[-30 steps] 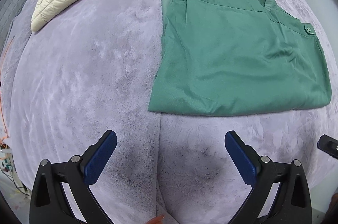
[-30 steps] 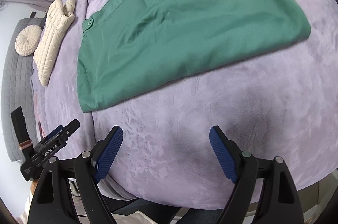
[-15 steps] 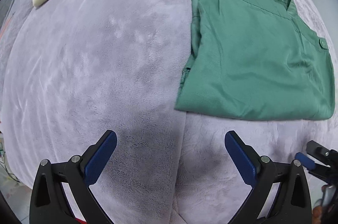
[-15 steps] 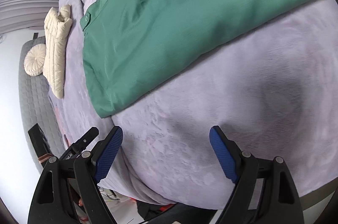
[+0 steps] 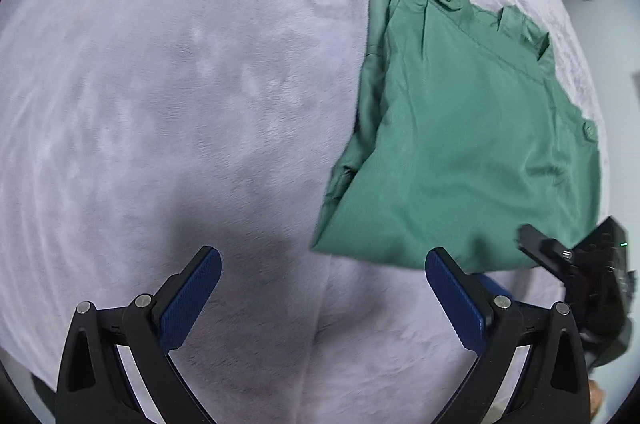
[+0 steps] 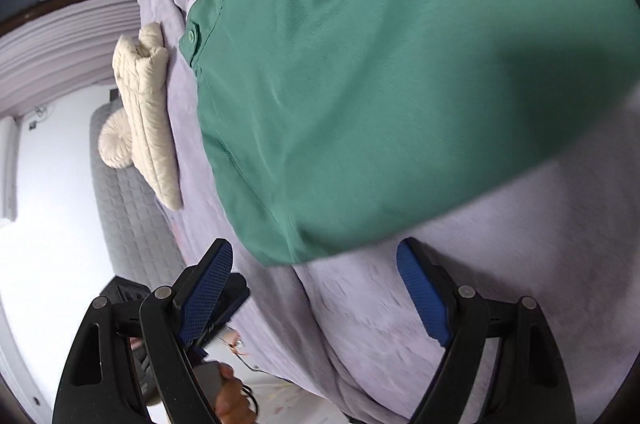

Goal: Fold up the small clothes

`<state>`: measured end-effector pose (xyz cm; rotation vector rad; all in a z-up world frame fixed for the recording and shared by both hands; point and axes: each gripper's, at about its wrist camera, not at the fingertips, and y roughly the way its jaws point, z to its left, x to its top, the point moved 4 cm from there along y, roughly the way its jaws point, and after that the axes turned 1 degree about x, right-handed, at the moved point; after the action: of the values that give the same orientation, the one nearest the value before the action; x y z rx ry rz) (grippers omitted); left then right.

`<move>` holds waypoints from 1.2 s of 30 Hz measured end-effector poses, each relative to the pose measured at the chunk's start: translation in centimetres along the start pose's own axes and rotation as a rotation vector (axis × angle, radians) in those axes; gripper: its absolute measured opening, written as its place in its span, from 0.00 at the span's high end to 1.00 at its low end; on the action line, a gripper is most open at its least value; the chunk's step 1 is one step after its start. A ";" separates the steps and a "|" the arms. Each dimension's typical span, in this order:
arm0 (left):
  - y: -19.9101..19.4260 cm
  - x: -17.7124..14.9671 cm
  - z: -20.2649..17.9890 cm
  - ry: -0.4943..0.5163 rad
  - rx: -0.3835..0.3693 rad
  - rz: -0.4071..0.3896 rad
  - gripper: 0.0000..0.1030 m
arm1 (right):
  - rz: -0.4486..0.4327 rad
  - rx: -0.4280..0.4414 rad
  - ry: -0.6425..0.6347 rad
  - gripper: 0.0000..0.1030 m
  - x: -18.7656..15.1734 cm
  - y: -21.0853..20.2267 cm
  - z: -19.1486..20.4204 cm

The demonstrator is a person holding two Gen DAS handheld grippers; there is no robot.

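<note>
Item: one green shirt [image 5: 472,152], partly folded, lying flat on a lilac plush bed cover [image 5: 180,104], toward the right side of the left wrist view and filling the upper half of the right wrist view [image 6: 400,64]. Relation to the tools: the shirt's near folded edge lay just ahead of both grippers, running crosswise to their fingers; its long axis ran away from that edge toward the collar at the far end. The left gripper [image 5: 322,298] stood before the shirt's near left corner, with the bulk of the cloth off to its right; only bare cover lay between its jaws. The right gripper [image 6: 314,294] looked the nearer of the two, with the near left corner of the hem just ahead of its jaws and no cloth touched. State of both: jaws wide apart, blue pads bare, nothing held. Appearance of the shirt: thin, smooth, faintly glossy weave; sides turned in, giving a roughly rectangular packet; stacked layers showing along the left edge; buttoned shoulder tabs at both far corners; collar at the far end; light creasing across the top panel. Judged likely to slide and sag when lifted by the hem. Also present: a cream quilted jacket [image 6: 148,112] and a round cushion [image 6: 114,144], well apart from the shirt.
</note>
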<state>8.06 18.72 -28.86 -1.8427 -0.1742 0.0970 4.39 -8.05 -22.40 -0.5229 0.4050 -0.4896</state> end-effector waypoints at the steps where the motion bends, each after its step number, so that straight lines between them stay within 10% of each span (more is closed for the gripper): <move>1: 0.3 0.5 -0.2 -0.009 -0.021 0.007 0.01 | -0.010 0.018 0.021 0.16 0.3 0.4 0.0; 7: 1.9 2.0 -1.1 -0.056 -0.161 0.049 0.01 | -0.073 0.115 0.098 0.23 1.2 1.3 0.6; 9: 2.2 2.7 -1.7 -0.045 -0.195 0.052 0.01 | -0.060 0.103 0.079 0.86 1.4 1.2 1.0; 12: 2.8 4.1 -2.8 -0.031 -0.244 0.050 0.01 | -0.061 0.184 0.029 0.92 2.2 -0.2 2.4; 21: 5.3 10.3 -8.0 0.012 -0.477 0.129 0.01 | -0.042 0.215 -0.145 0.92 3.3 -2.6 6.9; 31: 7.7 12.3 -10.5 0.055 -0.295 0.130 0.13 | 0.134 -0.017 -0.244 0.85 0.5 -3.5 4.0; 35: 8.4 12.3 -10.3 0.083 -0.195 0.139 0.38 | 0.138 -0.101 -0.313 0.30 0.8 -6.9 3.5; 36: 8.3 12.4 -10.3 0.090 -0.178 0.137 0.44 | 0.125 -0.096 -0.325 0.31 1.2 -7.9 3.6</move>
<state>22.46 8.85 -33.73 -2.0312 0.0076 0.0964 4.47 -13.36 -15.40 -0.6544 0.1486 -0.2586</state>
